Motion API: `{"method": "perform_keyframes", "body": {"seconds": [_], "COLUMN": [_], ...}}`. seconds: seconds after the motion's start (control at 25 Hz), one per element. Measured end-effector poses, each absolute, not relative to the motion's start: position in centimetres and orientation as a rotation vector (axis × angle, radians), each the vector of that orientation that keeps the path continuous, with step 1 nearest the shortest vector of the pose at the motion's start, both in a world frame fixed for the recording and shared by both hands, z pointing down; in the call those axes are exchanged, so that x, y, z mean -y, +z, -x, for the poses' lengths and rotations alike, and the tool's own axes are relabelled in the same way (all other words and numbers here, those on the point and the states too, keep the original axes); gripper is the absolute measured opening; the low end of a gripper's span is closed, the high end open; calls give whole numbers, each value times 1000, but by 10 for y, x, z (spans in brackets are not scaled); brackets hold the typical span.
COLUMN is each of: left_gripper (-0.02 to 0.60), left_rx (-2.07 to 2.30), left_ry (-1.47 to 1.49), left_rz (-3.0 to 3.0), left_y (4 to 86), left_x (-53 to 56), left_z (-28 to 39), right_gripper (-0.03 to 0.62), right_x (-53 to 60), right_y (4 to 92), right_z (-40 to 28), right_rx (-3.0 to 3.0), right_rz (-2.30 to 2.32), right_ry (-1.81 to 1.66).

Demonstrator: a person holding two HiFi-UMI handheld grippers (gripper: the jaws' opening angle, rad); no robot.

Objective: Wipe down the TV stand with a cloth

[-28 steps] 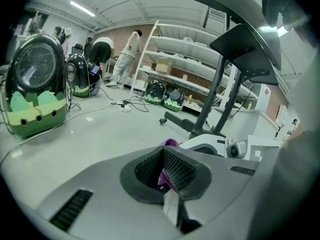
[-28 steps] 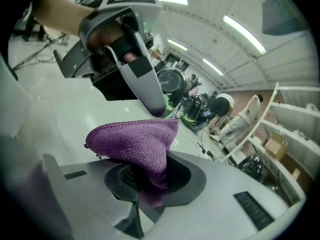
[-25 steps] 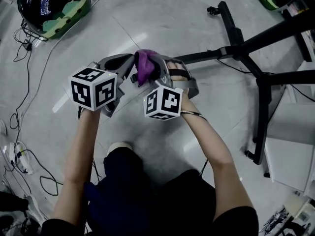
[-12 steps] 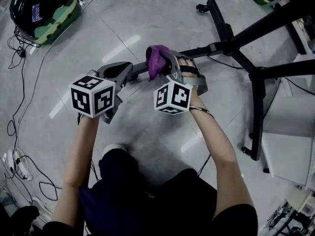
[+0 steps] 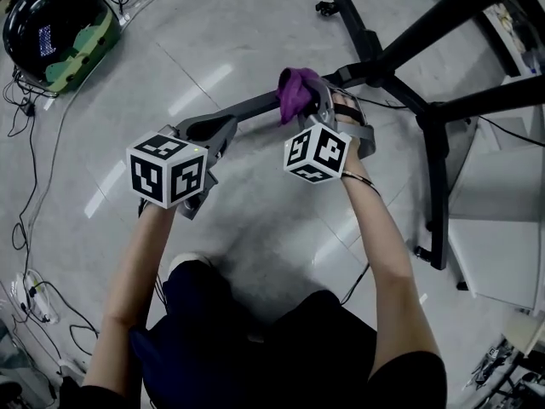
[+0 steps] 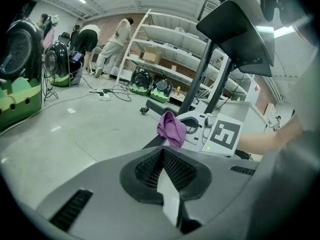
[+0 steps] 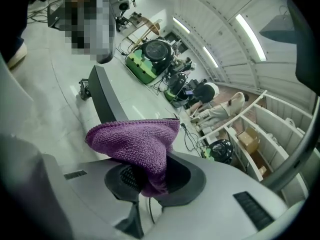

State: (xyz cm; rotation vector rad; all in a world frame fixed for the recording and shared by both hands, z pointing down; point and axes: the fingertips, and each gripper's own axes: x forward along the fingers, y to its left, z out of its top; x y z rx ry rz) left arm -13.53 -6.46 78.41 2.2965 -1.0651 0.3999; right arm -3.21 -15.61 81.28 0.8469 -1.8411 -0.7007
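The TV stand is a black frame on the grey floor. Its low leg bar (image 5: 255, 105) runs from my left gripper toward the uprights (image 5: 443, 15) at the right. A purple cloth (image 5: 294, 92) is bunched in my right gripper (image 5: 305, 102), which is shut on it and holds it on or just over the leg bar. In the right gripper view the cloth (image 7: 135, 144) hangs from the jaws of that gripper (image 7: 145, 180), with the black leg (image 7: 102, 96) beyond. My left gripper (image 5: 220, 128) is shut and holds nothing, near the bar's left end; the left gripper view shows it (image 6: 162, 159) with its jaws together.
A black and green machine (image 5: 55, 24) stands at the top left, with cables (image 5: 25, 186) along the left floor. A white panel (image 5: 498, 254) lies right of the stand's other leg (image 5: 436, 194). Metal shelves (image 6: 165, 49) and people (image 6: 112, 44) are far off.
My right gripper has carried the cloth to the right along the leg bar, away from the left gripper. The left gripper has stayed by the bar's end.
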Motion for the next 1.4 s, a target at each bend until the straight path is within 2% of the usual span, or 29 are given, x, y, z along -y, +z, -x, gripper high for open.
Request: {"method": "perform_keyframes", "body": {"seconds": [0.52, 0.88, 1.12, 1.4], "left_gripper": [6, 6, 6, 6], "left_rx": [943, 922, 879, 844], "left_ry": [471, 507, 514, 518], "left_rz": [-2366, -2377, -2416, -2460], "left_y": [785, 787, 778, 767], "left_x": [68, 69, 71, 73], "left_z": [69, 54, 33, 11], "right_gripper": [75, 74, 74, 74], "right_x": [184, 212, 229, 222], "right_y": [807, 782, 781, 787], "right_z": [-27, -71, -127, -134], "right_rx": [1663, 1627, 1428, 1348], "right_rz": [-886, -1058, -1070, -953], "right_ry": [-795, -712, -761, -891]}}
